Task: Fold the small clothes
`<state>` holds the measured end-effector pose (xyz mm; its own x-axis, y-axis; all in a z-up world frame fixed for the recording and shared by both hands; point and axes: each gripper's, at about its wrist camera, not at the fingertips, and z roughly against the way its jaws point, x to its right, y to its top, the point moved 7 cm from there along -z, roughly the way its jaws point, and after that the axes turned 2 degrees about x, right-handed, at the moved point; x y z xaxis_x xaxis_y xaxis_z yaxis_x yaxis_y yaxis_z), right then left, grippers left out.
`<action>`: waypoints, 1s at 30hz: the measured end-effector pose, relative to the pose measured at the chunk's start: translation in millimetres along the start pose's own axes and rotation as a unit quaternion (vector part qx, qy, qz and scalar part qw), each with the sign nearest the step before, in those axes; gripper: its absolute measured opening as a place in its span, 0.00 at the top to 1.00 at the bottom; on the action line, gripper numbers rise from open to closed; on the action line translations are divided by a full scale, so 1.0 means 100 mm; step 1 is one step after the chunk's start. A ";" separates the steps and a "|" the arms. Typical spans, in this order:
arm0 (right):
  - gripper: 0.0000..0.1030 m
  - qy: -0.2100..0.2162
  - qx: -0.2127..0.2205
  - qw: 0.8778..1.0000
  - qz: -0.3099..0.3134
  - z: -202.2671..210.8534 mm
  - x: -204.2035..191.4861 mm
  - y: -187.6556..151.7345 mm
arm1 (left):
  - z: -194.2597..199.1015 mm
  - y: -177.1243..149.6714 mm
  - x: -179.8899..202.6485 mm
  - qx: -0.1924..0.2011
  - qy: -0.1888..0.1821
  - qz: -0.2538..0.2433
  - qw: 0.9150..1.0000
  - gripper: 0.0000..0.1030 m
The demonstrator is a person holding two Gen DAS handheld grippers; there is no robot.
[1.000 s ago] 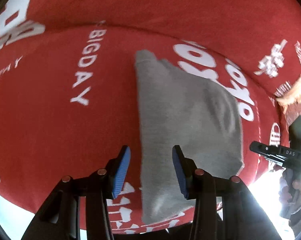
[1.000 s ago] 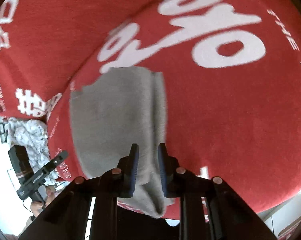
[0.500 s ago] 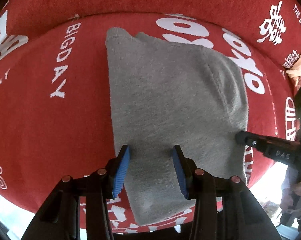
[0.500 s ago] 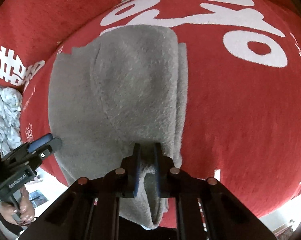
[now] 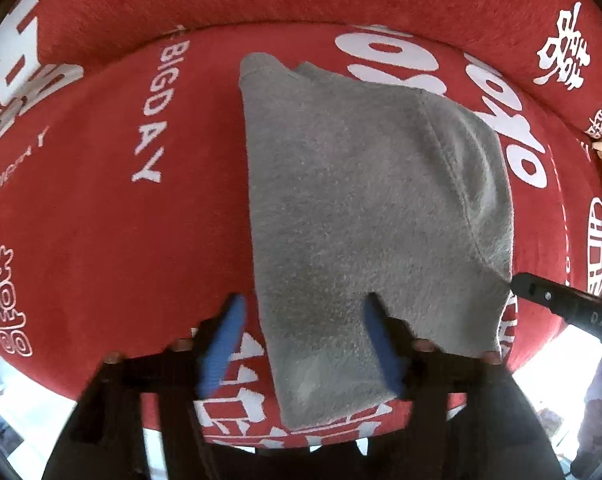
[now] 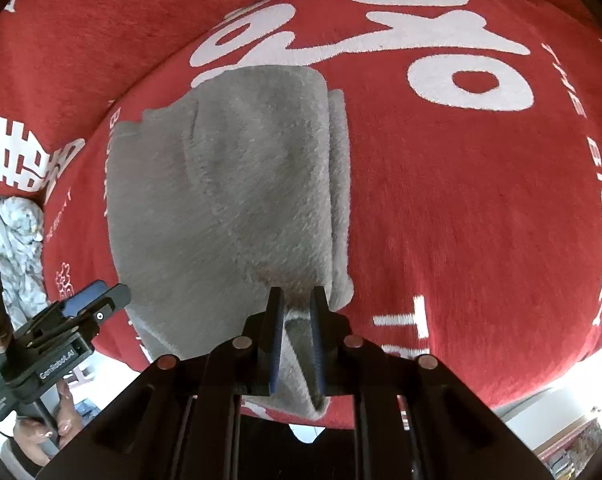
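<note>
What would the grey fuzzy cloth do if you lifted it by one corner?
The grey cloth would probably flop and droop: its near edge already sags off the red cover. It looks soft, likely light. Its fuzzy surface should grip the cover rather than slide.

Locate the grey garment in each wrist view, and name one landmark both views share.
Left wrist: grey garment fills the centre, running down between the blue fingers.
Right wrist: grey garment lies left of centre, its near edge between the fingers.
Shared landmark: the large white lettering on the red cover, beyond the garment's far end.
</note>
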<state>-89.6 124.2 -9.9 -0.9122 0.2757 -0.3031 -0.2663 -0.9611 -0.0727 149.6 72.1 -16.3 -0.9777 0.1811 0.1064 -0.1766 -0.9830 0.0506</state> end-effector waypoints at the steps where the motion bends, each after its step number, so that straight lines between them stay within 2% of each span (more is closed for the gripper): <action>1: 0.86 -0.003 0.001 1.000 0.002 0.01 -0.03 -0.01 | 0.02 0.00 0.00 0.002 0.002 -0.002 1.000 0.36; 3: 0.85 -0.008 0.002 1.000 0.005 0.04 -0.08 -0.05 | 0.04 0.00 -0.01 0.001 0.010 -0.006 1.000 0.36; 5: 0.77 -0.016 0.004 1.000 0.009 0.07 -0.15 -0.08 | 0.04 -0.01 -0.02 -0.004 0.014 -0.006 1.000 0.36; 7: 0.51 -0.022 0.013 1.000 0.014 0.11 -0.20 -0.09 | 0.04 -0.02 -0.03 -0.008 0.016 -0.002 1.000 0.36; 9: 0.41 -0.028 0.025 0.999 0.020 0.15 -0.28 -0.08 | 0.06 -0.03 -0.05 -0.005 0.023 0.000 1.000 0.36; 11: 0.33 -0.044 0.032 0.998 0.028 0.19 -0.33 -0.08 | 0.10 -0.04 -0.06 0.002 0.029 0.000 1.000 0.21; 12: 0.22 -0.054 0.035 0.997 0.031 0.20 -0.35 -0.08 | 0.14 -0.03 -0.07 0.011 0.036 0.002 0.999 0.05; 14: 0.19 -0.071 0.044 0.996 0.039 0.22 -0.39 -0.06 | 0.24 -0.03 -0.08 0.031 0.044 -0.001 0.999 0.04; 16: 0.18 -0.080 0.047 0.995 0.044 0.25 -0.43 -0.06 | 0.26 -0.02 -0.07 0.030 0.046 -0.002 0.999 0.04; 17: 0.14 -0.089 0.047 0.994 0.047 0.25 -0.44 -0.07 | 0.26 -0.02 -0.08 0.026 0.047 0.000 0.999 0.04; 18: 0.03 -0.096 0.047 0.993 0.049 0.26 -0.44 -0.06 | 0.26 -0.03 -0.08 0.022 0.045 0.004 0.999 0.04; 22: 0.00 -0.112 0.061 0.990 0.051 0.29 -0.46 -0.05 | 0.26 -0.03 -0.09 0.020 0.044 0.014 0.999 0.04; 26: 0.00 -0.127 0.057 0.989 0.056 0.28 -0.46 -0.05 | 0.24 -0.05 -0.09 0.013 0.064 0.008 0.998 0.04; 30: 0.00 -0.130 0.054 0.988 0.056 0.29 -0.46 -0.05 | 0.25 -0.06 -0.08 0.013 0.066 0.006 0.998 0.04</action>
<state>-55.6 116.4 32.1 -0.9833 0.1756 -0.0480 -0.1781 -0.9826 0.0530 161.7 77.1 7.7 -0.9863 0.1630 -0.0249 -0.1644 -0.9835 0.0758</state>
